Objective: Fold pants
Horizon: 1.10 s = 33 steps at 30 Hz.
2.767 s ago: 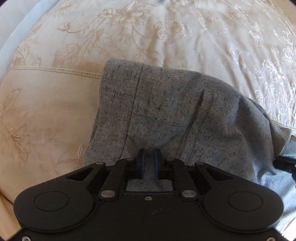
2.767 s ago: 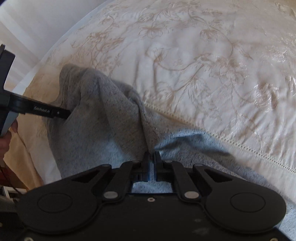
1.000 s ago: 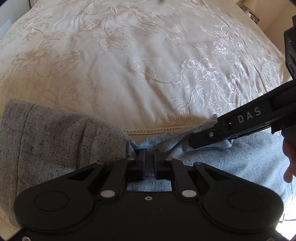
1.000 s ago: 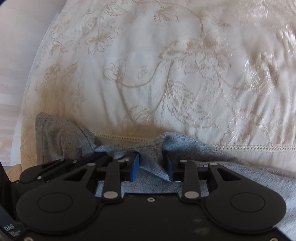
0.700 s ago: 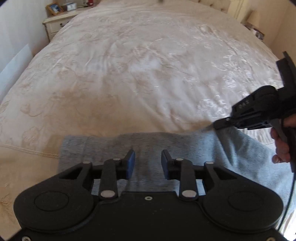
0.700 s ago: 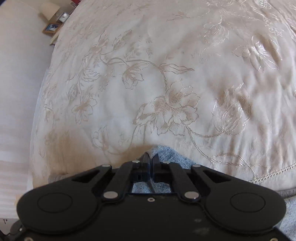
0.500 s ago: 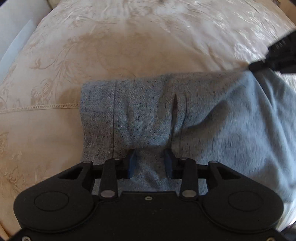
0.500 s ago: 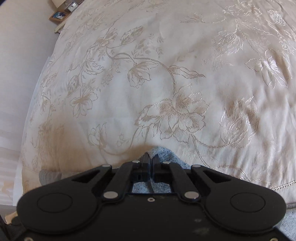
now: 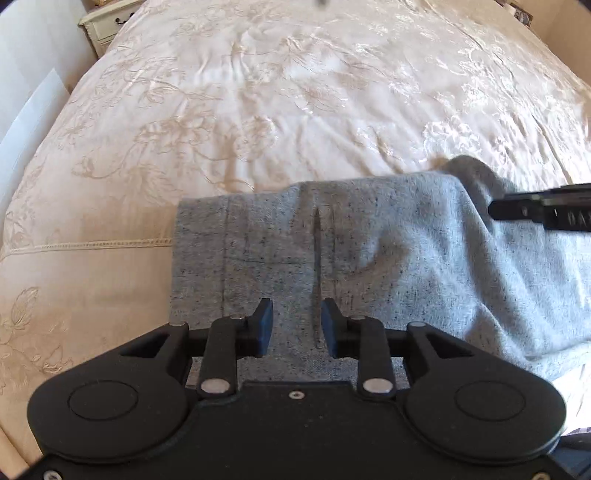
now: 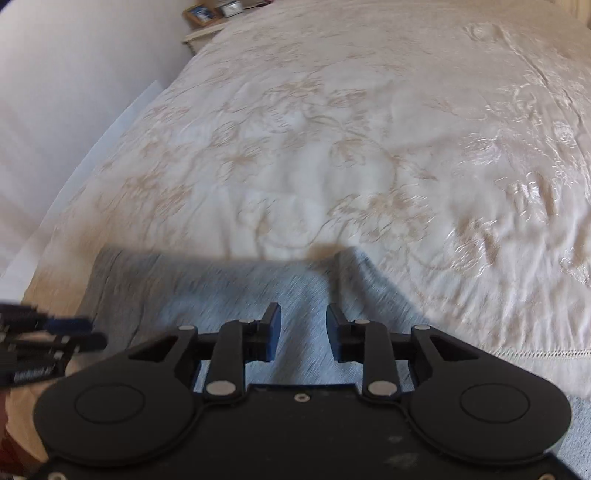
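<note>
Hovering over the heather-grey knit pants [image 9: 369, 258], the left gripper [image 9: 296, 320] has its blue-padded jaws set wide apart with nothing between them; grey cloth lies beneath the gap, and whether the tips touch it cannot be told. A dark vertical crease in the fabric runs from between the jaws toward 12 o'clock. The pants lie in a folded band across the near edge of the bed, their straight hem end at about 10 o'clock from the left gripper and a raised hump of cloth at about 2 o'clock. At 3 o'clock in the left wrist view, the black finger of the right gripper [image 9: 496, 210] reaches in from the edge, its tip at the hump.

In the right wrist view, which is motion-blurred, the right gripper [image 10: 303, 319] is likewise spread wide and empty above the pants [image 10: 221, 288]. The left gripper [image 10: 88, 332] shows at 9 o'clock.

Beyond the pants, the cream floral-embroidered bedspread [image 9: 295, 92] stretches toward 12 o'clock. A pale wooden nightstand [image 9: 107, 22] stands at 11 o'clock beside the bed.
</note>
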Each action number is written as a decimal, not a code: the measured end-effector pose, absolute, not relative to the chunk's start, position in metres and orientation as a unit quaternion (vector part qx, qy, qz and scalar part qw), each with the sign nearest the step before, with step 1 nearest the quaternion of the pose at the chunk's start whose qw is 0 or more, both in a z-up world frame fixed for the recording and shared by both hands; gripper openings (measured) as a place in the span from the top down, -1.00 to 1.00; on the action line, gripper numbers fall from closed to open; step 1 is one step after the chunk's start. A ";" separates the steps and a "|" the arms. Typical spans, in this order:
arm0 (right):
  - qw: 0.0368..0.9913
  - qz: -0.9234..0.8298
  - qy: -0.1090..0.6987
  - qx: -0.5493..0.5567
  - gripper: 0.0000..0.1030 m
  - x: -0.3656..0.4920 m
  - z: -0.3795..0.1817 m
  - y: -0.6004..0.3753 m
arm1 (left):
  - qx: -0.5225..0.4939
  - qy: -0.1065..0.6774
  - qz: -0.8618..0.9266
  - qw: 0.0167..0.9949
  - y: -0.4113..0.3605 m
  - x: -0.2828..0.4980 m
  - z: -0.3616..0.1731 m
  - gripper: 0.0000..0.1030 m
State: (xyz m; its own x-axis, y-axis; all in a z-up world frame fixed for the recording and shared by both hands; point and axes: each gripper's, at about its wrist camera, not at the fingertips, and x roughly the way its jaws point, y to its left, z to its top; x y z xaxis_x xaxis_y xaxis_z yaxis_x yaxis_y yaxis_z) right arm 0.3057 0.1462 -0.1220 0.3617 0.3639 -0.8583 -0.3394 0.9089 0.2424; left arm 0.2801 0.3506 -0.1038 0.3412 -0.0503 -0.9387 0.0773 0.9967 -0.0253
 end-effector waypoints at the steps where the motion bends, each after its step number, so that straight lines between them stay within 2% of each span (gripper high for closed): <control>1: 0.820 0.229 0.525 0.005 0.41 0.291 -0.124 0.150 | 0.019 0.580 -0.041 0.814 0.348 0.279 -0.110 0.23; 6: 0.710 0.315 0.627 -0.060 0.41 0.200 -0.172 0.173 | 0.062 0.632 -0.037 0.772 0.356 0.255 -0.142 0.17; 8: 0.711 0.318 0.623 -0.072 0.41 0.184 -0.171 0.170 | 0.043 0.631 -0.033 0.774 0.361 0.251 -0.132 0.19; 12: 0.735 0.277 0.618 -0.010 0.44 0.199 -0.148 0.146 | 0.050 0.582 -0.026 0.811 0.342 0.258 -0.094 0.31; 14: 0.779 0.241 0.578 0.020 0.41 0.213 -0.130 0.129 | 0.049 0.555 -0.050 0.829 0.323 0.266 -0.082 0.26; 16: 0.812 0.195 0.548 0.045 0.32 0.237 -0.123 0.113 | 0.044 0.550 -0.075 0.831 0.304 0.278 -0.084 0.04; 21: 0.820 0.139 0.554 0.022 0.40 0.308 -0.163 0.098 | 0.041 0.607 -0.087 0.789 0.281 0.288 -0.127 0.04; 22: 0.822 0.112 0.559 0.005 0.55 0.320 -0.175 0.091 | 0.052 0.618 -0.089 0.779 0.282 0.281 -0.136 0.04; 23: 0.824 0.095 0.559 0.000 0.55 0.329 -0.183 0.084 | 0.080 0.620 -0.094 0.775 0.282 0.271 -0.142 0.03; 25: 0.831 0.072 0.552 0.013 0.53 0.342 -0.184 0.071 | 0.120 0.613 -0.109 0.773 0.284 0.255 -0.141 0.02; 27: 0.836 0.050 0.546 0.016 0.32 0.338 -0.172 0.062 | 0.127 0.621 -0.111 0.766 0.292 0.242 -0.136 0.02; 33: 0.830 0.136 0.540 -0.002 0.31 0.278 -0.146 0.088 | 0.030 0.649 -0.055 0.758 0.331 0.225 -0.129 0.02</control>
State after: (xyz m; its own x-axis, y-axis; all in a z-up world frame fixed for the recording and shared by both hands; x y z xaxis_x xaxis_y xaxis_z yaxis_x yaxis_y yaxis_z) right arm 0.2782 0.0880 -0.1456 0.3788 0.2244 -0.8978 -0.2277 0.9629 0.1446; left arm 0.2248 0.3313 -0.1287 0.1514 -0.0456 -0.9874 0.1222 0.9921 -0.0271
